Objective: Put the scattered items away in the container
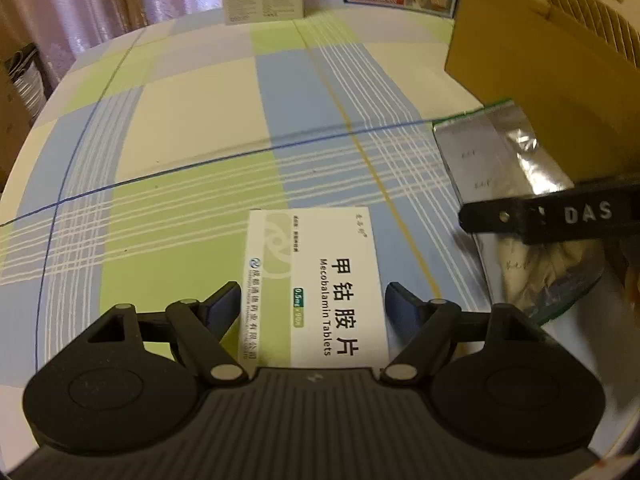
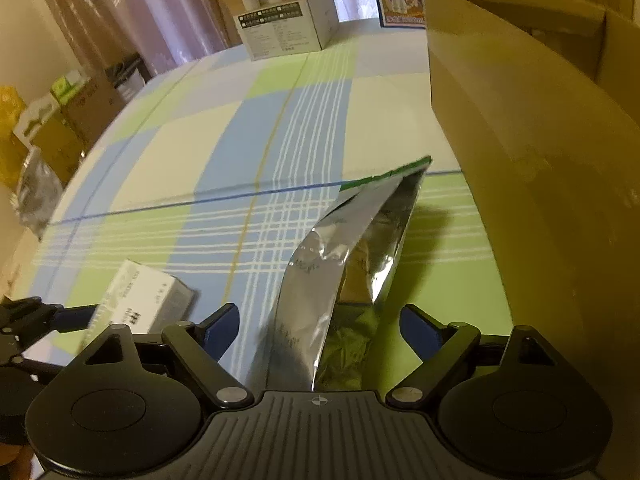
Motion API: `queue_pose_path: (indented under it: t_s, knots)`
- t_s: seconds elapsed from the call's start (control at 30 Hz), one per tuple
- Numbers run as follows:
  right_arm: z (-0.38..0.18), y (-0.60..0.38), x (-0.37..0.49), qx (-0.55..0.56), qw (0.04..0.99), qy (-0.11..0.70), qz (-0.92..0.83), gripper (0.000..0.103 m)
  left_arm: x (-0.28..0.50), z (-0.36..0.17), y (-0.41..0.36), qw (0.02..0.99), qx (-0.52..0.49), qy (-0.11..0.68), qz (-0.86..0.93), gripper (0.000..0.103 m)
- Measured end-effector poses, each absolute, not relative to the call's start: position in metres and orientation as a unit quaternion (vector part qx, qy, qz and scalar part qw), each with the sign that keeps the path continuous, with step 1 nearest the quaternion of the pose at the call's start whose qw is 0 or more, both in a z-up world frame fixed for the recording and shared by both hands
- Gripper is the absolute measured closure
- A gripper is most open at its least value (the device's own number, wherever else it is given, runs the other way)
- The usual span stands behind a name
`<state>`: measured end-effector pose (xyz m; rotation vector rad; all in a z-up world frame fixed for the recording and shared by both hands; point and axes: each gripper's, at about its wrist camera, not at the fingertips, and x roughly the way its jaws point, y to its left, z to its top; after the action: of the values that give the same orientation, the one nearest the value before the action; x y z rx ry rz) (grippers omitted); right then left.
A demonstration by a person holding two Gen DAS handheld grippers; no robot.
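Table: checked cloth [image 1: 192, 120] in blue, green and cream, with curtains behind.
Left view, tongs: the left gripper [image 1: 313, 300] is wide open; its pads sit on each side of the pill box [image 1: 320, 280] but do not press it.
Left view, box: it lies flat on the cloth, is small and stiff, and I think it is light; take it by its two long sides.
Left view, words: "Mecobalamin Tablets" and "0.5mg" on the box, "DAS" on the other tong.
Right view, tongs: the right gripper [image 2: 320, 324] is wide open, with the foil bag [image 2: 344, 264] between the pads, not squeezed.
Right view, bag: shiny, soft, crinkly, likely slippery; pinch the flat lower part.
Right view, container: the cardboard box [image 2: 540, 160] stands just beside the bag.
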<state>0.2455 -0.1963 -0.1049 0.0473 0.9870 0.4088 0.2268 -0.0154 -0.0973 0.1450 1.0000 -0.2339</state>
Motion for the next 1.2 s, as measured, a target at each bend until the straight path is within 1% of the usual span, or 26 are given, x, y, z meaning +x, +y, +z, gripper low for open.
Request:
queue_pose_path:
  t_s: [0.03, 0.07, 0.1, 0.13, 0.23, 0.33, 0.57, 1.0, 1.2]
  knots:
    - [-0.105, -0.194, 0.245, 0.015, 0.862, 0.468, 0.195, 0.027, 0.227, -0.099, -0.016, 0.867, 0.07, 0.481, -0.113, 0.029]
    - [-0.105, -0.191, 0.244, 0.003, 0.863, 0.466, 0.196, 0.031, 0.227, -0.099, -0.016, 0.867, 0.068, 0.481, -0.113, 0.029]
    - [-0.105, -0.188, 0.243, -0.011, 0.864, 0.463, 0.196, 0.04, 0.227, -0.099, -0.015, 0.867, 0.066, 0.481, -0.113, 0.031]
    - [-0.106, -0.186, 0.241, -0.026, 0.865, 0.461, 0.196, 0.046, 0.228, -0.099, -0.014, 0.867, 0.064, 0.481, -0.111, 0.035]
    - [-0.106, -0.182, 0.236, -0.039, 0.862, 0.461, 0.207, 0.053, 0.228, -0.098, -0.013, 0.868, 0.058, 0.481, -0.11, 0.036]
    - [-0.104, -0.179, 0.231, -0.044, 0.858, 0.461, 0.224, 0.057, 0.229, -0.097, -0.011, 0.869, 0.048, 0.481, -0.107, 0.036]
    - [-0.103, -0.175, 0.224, -0.027, 0.843, 0.473, 0.256, 0.058, 0.229, -0.091, 0.001, 0.879, 0.021, 0.468, -0.09, 0.036]
    - [-0.096, -0.174, 0.219, -0.038, 0.85, 0.459, 0.256, 0.058, 0.228, -0.09, 0.001, 0.88, 0.016, 0.467, -0.087, 0.036]
    - [-0.084, -0.179, 0.208, -0.044, 0.857, 0.448, 0.25, 0.058, 0.215, -0.076, -0.005, 0.886, 0.019, 0.457, -0.078, 0.036]
